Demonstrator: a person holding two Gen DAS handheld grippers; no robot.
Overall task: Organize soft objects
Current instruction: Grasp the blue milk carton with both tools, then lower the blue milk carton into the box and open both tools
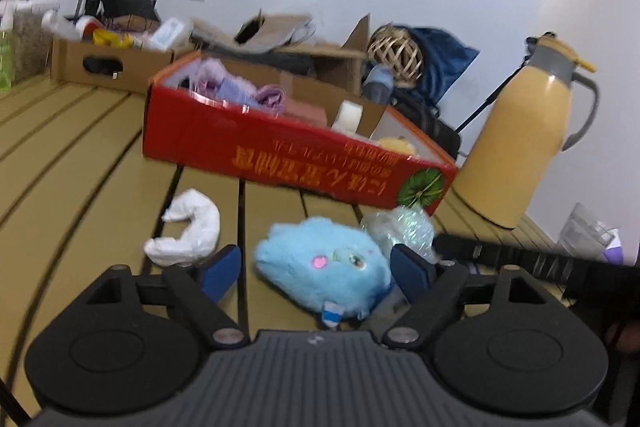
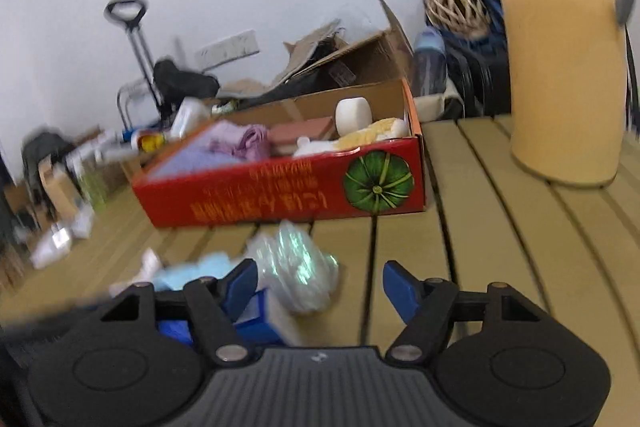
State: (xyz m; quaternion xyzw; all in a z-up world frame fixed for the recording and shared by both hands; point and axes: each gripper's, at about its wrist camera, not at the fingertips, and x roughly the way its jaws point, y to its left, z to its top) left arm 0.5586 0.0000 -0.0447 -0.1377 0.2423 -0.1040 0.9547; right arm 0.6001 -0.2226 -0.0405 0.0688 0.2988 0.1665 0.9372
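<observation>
Both grippers stood spread and empty. The blue plush (image 1: 324, 269) lay on the slatted table (image 1: 100, 163) directly between the left gripper (image 1: 316, 269)'s fingers, apparently crosswise; the right gripper (image 2: 320, 287) pointed past it, at the red box (image 2: 280, 183).

left tongs (image 1: 316, 269) open astride blue plush (image 1: 324, 267) | white bundle (image 1: 188, 233) left | red box (image 1: 296, 143) behind
</observation>
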